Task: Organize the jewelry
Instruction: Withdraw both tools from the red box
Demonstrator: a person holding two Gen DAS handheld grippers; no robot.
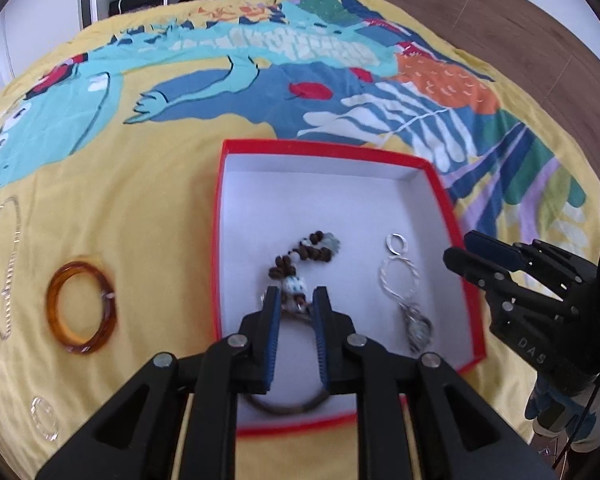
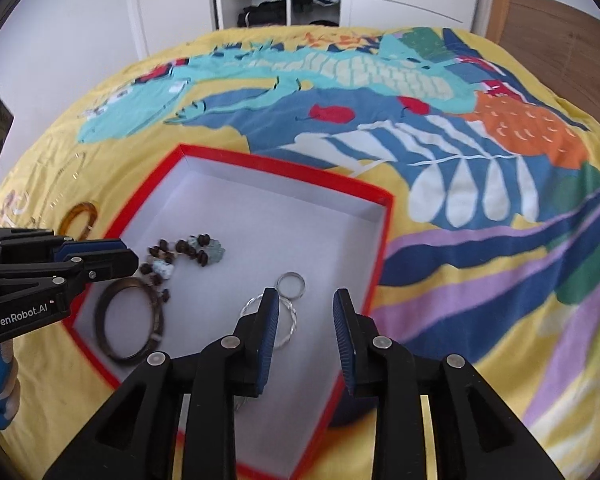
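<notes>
I've got both hand-held grippers over the red box [image 1: 456,216] on the bed [image 1: 148,184]. My left hand-held gripper [image 1: 296,300] has its fingers apart, holding nothing, right above the beaded necklace [image 1: 304,256] lying inside. The right hand-held gripper [image 2: 306,308] is parted too, empty, over the silver pendant chain [image 1: 400,276]. What's left lies outside: the amber bangle [image 1: 82,308] at nine o'clock from my left fingers, well apart from the box, flat on the bedspread. The silver chain [image 1: 4,264] runs twelve-to-six just beyond it. The left is clearly nearer, so I reckon it reaches next.
</notes>
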